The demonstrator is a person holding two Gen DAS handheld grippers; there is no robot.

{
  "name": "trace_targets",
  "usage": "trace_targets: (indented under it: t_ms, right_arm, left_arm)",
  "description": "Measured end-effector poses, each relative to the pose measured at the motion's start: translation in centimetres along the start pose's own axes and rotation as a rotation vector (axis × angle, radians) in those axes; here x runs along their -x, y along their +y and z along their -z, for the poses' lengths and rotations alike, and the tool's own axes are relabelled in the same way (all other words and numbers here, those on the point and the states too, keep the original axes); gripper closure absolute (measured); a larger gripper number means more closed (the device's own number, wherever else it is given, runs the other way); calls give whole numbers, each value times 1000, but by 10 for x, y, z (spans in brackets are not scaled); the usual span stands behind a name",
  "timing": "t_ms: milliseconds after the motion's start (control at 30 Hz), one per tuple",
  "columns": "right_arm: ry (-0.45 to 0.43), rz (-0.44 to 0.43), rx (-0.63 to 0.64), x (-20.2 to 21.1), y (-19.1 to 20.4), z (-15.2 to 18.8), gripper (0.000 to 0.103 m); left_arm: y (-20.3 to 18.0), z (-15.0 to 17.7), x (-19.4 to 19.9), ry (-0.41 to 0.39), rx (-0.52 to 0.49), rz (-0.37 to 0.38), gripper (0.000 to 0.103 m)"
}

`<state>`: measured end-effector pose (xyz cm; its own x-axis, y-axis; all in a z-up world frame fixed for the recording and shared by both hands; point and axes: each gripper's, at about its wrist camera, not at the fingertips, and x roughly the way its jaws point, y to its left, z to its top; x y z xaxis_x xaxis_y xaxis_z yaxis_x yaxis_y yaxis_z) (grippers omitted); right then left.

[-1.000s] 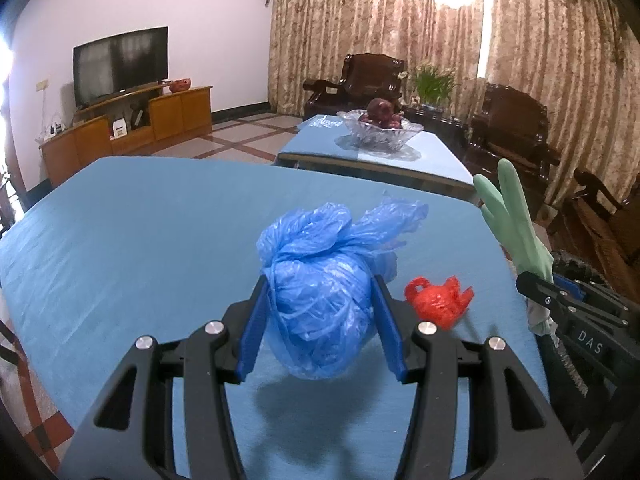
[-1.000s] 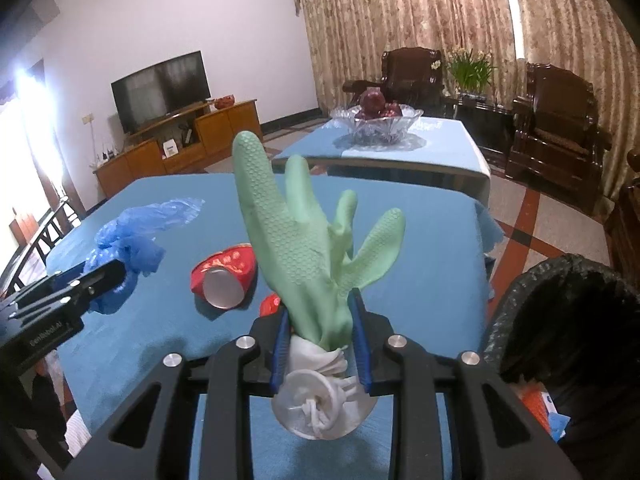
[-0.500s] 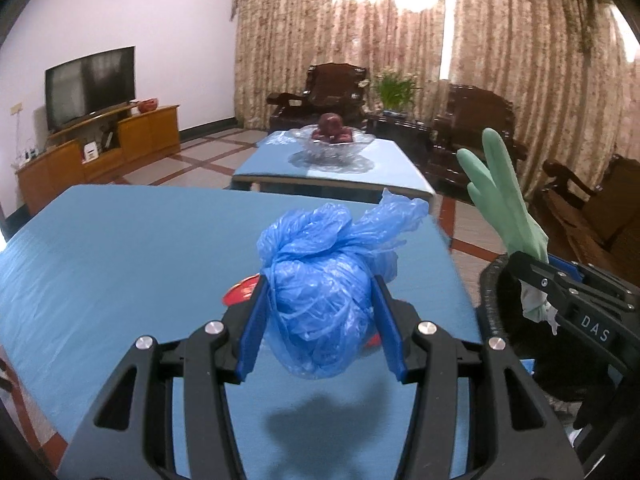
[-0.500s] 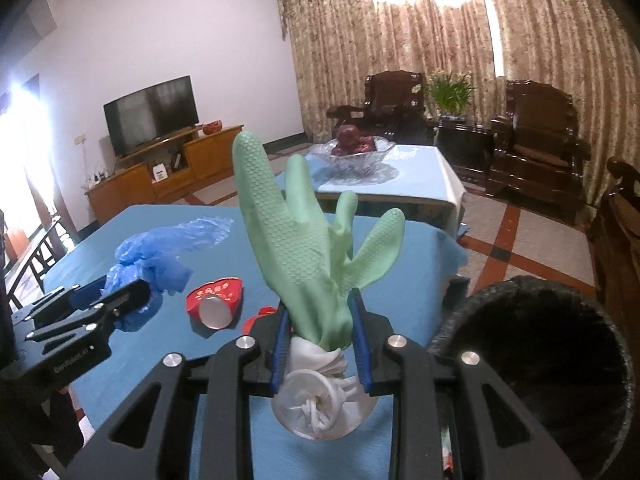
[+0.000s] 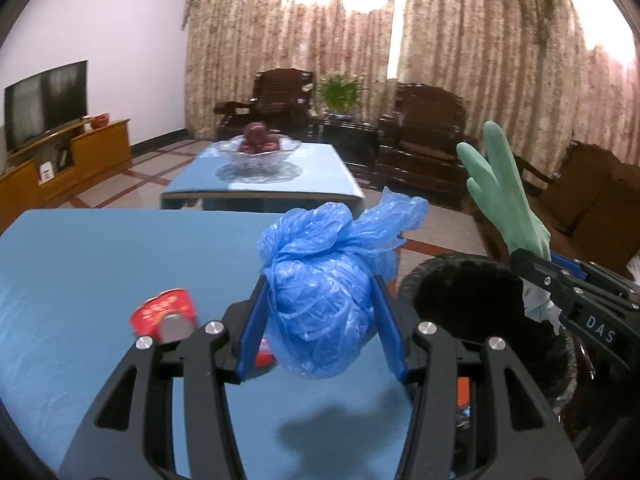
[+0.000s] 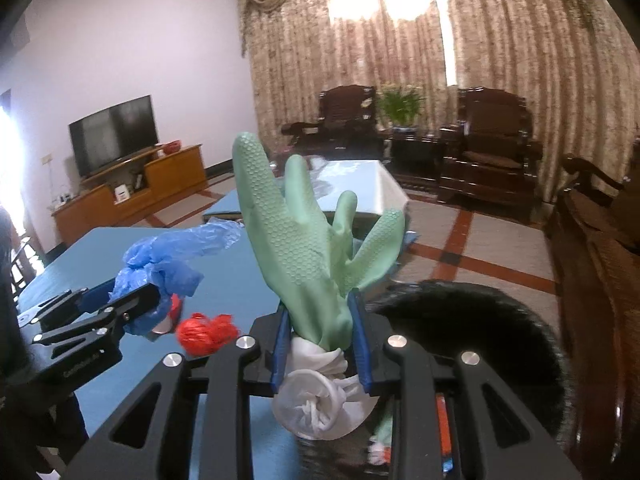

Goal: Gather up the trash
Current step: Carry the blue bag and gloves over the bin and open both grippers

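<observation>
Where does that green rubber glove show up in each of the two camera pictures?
Left wrist view: the green glove stands at the right edge, pinched by the right gripper above the black bin.
Right wrist view: the green glove fills the centre, upright between the gripper's own blue pads.
Shared landmark: the blue bag, with the bin beside it.

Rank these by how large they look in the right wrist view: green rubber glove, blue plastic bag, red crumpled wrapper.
1. green rubber glove, though nearness to the camera inflates it
2. blue plastic bag
3. red crumpled wrapper
</observation>
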<state>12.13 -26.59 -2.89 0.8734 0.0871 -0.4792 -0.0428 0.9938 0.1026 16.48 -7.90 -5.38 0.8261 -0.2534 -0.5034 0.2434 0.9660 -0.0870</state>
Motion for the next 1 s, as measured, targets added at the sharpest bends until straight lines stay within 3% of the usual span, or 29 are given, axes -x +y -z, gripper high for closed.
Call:
trace_targets:
  t_ms: [500,900,1000]
  right_arm:
    - [14,172,-60,14,-85,6,75]
    - [76,226,-95,-8,-126,24,75]
    - [100,249,-94,-13,-132,31,72]
  left_arm:
    - [-98,1,-46,28,-79,158,55]
    - [-135,9,-87,93,-118,197,54]
    - [-140,8,-93,108,-124,212,46]
